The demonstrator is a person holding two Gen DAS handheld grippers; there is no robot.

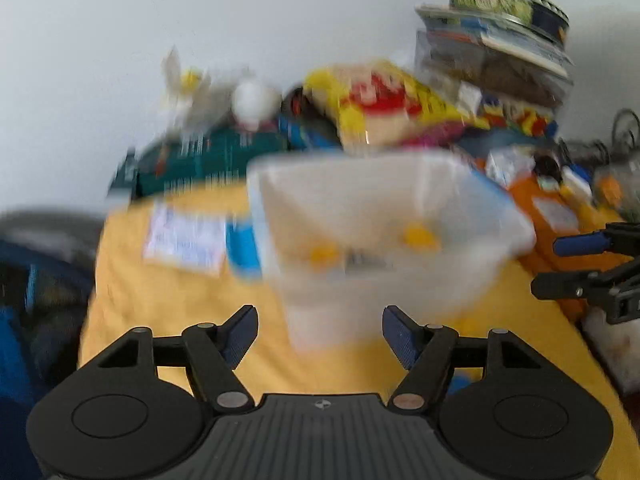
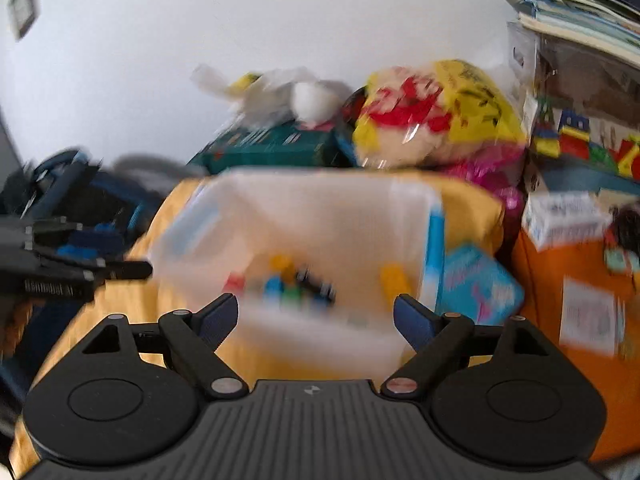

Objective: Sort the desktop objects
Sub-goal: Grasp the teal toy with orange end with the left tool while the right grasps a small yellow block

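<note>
A translucent plastic bin [image 1: 380, 200] [image 2: 320, 216] stands on a yellow cloth [image 1: 168, 312], blurred in both views. Small coloured pieces lie in its bottom: yellow ones [image 1: 418, 236] [image 2: 394, 276], a red one [image 2: 236, 282], a blue one [image 2: 274, 286] and a green one [image 2: 292, 296]. My left gripper [image 1: 320, 336] is open just short of the bin's near wall, with nothing between its pads. My right gripper [image 2: 316, 320] is open too, close to the bin's near side and empty. Each gripper also shows at the edge of the other's view, the right gripper [image 1: 580, 264] and the left gripper [image 2: 100, 272].
Behind the bin lie a yellow and red bag [image 1: 380, 96], a teal box [image 1: 208, 156] and a white plastic bundle [image 1: 252, 100]. A stack of books with a tin [image 1: 508, 0] rises at back right. An orange box [image 2: 568, 280], a light blue packet [image 2: 480, 284] and a printed paper [image 1: 184, 240] flank the bin.
</note>
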